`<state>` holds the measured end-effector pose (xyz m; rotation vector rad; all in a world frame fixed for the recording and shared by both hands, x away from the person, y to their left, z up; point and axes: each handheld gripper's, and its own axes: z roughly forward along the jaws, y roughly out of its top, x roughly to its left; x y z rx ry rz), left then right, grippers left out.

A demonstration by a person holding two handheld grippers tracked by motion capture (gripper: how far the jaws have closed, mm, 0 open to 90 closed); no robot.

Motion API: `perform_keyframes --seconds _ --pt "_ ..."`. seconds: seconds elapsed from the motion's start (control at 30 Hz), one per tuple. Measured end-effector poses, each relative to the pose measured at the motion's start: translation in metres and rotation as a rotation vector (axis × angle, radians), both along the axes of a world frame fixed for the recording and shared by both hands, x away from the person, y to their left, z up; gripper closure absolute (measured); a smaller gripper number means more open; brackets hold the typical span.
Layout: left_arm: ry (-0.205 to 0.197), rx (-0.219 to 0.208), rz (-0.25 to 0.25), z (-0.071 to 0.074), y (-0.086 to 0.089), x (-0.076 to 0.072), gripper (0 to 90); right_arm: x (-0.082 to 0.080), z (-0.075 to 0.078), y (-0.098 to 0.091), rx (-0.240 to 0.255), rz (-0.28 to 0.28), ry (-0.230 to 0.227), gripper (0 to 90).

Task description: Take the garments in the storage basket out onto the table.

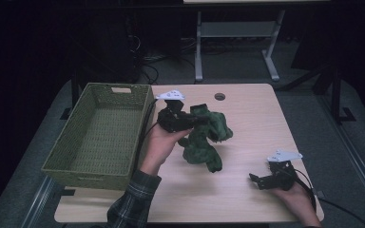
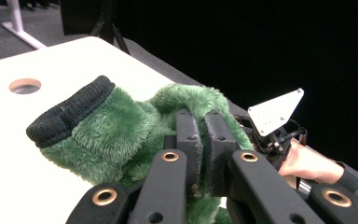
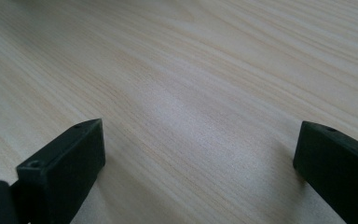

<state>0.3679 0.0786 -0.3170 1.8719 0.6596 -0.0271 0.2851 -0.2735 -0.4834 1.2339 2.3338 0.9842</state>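
Note:
A fuzzy green garment with a black knitted cuff hangs above the middle of the wooden table. My left gripper is shut on its green fleece, lifting it so the lower part droops toward the tabletop. In the left gripper view the two black jaws are pressed together with fur between them, left gripper. My right gripper rests low at the table's front right, open, with bare wood between its jaws, right gripper.
An olive woven basket stands on the table's left side, open-topped with nothing seen inside. A round cable hole sits near the far edge. Beyond the table is a dark floor with a white desk frame.

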Motion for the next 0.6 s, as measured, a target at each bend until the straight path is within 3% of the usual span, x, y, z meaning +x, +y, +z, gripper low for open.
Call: perform_keyframes --seconds 0.4,0.6 --pt "0.079 0.011 -0.035 -0.051 -0.035 0.004 85.9 0.0 0.0 0.0 -0.003 0.002 -0.002 1.7" --pt "0.115 0.047 -0.047 -0.078 -0.048 0.008 85.8 0.0 0.0 0.0 -0.002 0.001 -0.001 1.7"
